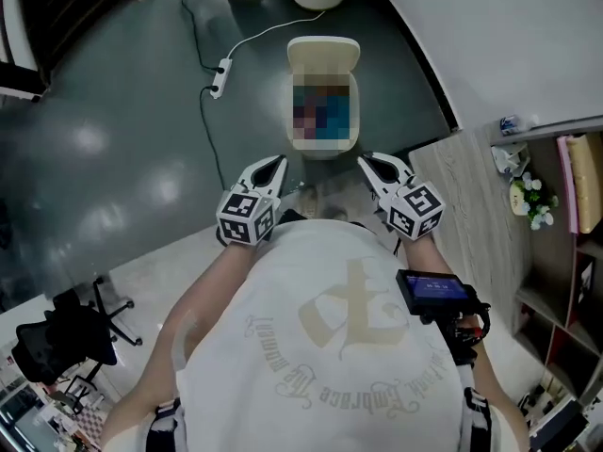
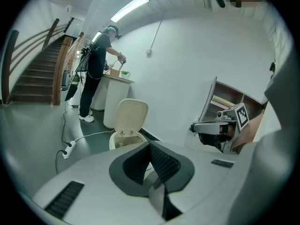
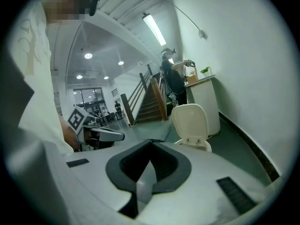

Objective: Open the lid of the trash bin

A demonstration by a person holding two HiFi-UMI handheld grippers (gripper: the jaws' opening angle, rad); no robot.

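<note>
Trash bin (image 1: 324, 149) lid (image 1: 323, 53) upright, open.
Left tongs (image 1: 279, 164) and right tongs (image 1: 364, 161) clenched, empty; bin just ahead between them.

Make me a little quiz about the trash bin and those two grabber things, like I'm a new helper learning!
1. True or false: the lid of the trash bin is standing open.
2. What is the left gripper holding? A) the lid B) a cable C) nothing, its jaws are together
3. Fill in the gap: in the head view, the white power strip lies to the ____ of the bin.

Key: 1 true; 2 C; 3 left
</note>
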